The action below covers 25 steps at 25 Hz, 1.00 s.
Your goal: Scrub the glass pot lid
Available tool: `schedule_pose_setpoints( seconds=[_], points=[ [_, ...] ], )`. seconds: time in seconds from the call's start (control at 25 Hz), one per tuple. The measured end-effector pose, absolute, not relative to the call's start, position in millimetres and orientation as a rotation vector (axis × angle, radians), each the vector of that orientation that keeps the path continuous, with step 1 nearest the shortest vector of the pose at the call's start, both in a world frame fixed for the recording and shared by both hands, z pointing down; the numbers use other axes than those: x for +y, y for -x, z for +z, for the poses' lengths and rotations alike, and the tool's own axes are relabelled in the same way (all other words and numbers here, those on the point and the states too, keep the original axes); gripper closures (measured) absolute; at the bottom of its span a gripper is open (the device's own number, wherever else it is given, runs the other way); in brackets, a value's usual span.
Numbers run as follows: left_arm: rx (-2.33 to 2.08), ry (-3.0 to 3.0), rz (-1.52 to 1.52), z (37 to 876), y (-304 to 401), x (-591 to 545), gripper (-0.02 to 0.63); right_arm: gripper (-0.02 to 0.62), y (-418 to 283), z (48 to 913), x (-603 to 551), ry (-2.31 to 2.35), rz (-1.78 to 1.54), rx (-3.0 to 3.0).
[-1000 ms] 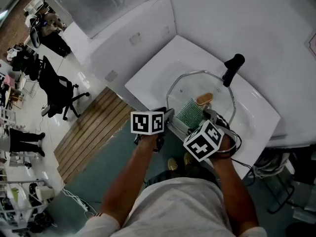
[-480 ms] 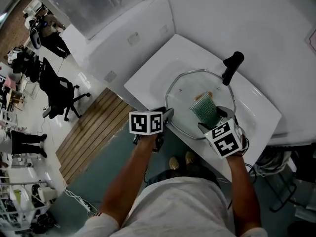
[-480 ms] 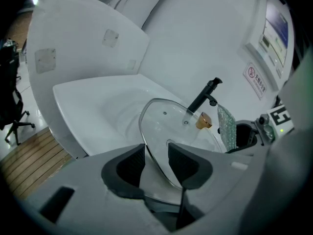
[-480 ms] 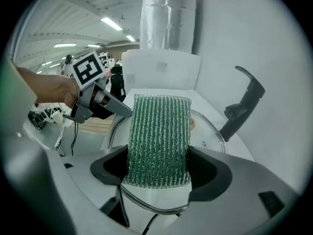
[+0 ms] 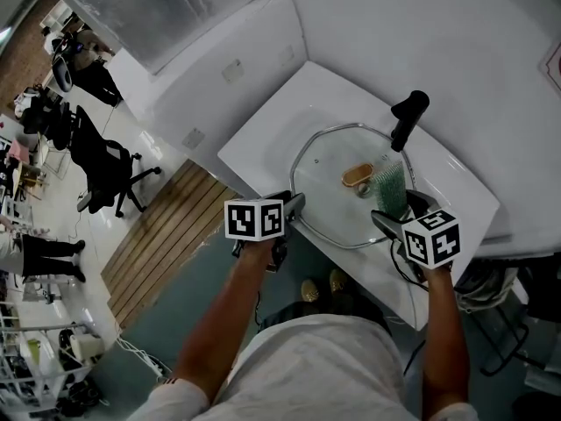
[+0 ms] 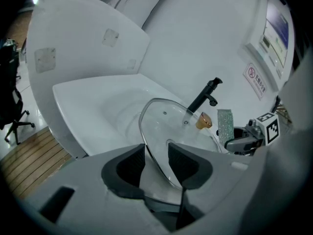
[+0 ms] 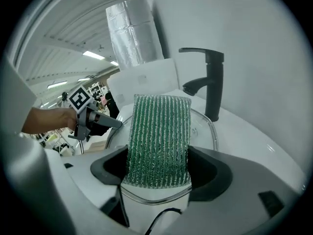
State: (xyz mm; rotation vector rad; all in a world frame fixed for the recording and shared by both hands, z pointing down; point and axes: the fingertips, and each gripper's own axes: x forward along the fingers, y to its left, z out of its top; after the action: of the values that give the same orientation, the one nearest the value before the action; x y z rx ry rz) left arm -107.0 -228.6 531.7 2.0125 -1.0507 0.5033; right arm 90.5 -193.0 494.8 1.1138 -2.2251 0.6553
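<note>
The glass pot lid (image 5: pixel 333 202) with a tan knob (image 5: pixel 357 175) lies tilted over the white sink (image 5: pixel 263 139). My left gripper (image 5: pixel 294 207) is shut on the lid's near-left rim; in the left gripper view the rim (image 6: pixel 151 155) runs between the two dark pads. My right gripper (image 5: pixel 392 216) is shut on a green scrub pad (image 5: pixel 390 185), which stands up from its jaws at the lid's right side, close to the black faucet (image 5: pixel 405 119). In the right gripper view the pad (image 7: pixel 159 136) hides much of the lid (image 7: pixel 208 126) behind it.
The faucet (image 7: pixel 211 82) rises just behind the lid's far right edge. A white partition (image 5: pixel 237 60) stands to the sink's left. Below the sink's front edge are a wooden floor mat (image 5: pixel 166 235) and, further left, office chairs (image 5: pixel 101 160).
My right gripper has swept the green pad from the lid's near-left part across to its right side by the faucet. The left gripper has held the rim in place.
</note>
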Motion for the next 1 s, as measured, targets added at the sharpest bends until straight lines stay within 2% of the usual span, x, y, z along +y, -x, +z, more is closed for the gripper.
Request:
schedule_pose_setpoints(
  seconds=[0.24,0.52,1.0],
  points=[
    [-1.057,-2.009,0.499,531.5,107.3,-228.3,0.446,0.247,-82.9,480.2,-178.0,-1.088,0.462,-2.142],
    [-1.061,-1.999,0.489,531.9,107.6,-228.0,0.446,0.247,-35.3,471.7,-155.5,-0.974,0.230,-2.061],
    [-1.063,-1.997,0.486,532.3,107.4,-227.8,0.445,0.247,4.6,508.5,-135.3,-0.800,0.119,-2.024]
  ],
)
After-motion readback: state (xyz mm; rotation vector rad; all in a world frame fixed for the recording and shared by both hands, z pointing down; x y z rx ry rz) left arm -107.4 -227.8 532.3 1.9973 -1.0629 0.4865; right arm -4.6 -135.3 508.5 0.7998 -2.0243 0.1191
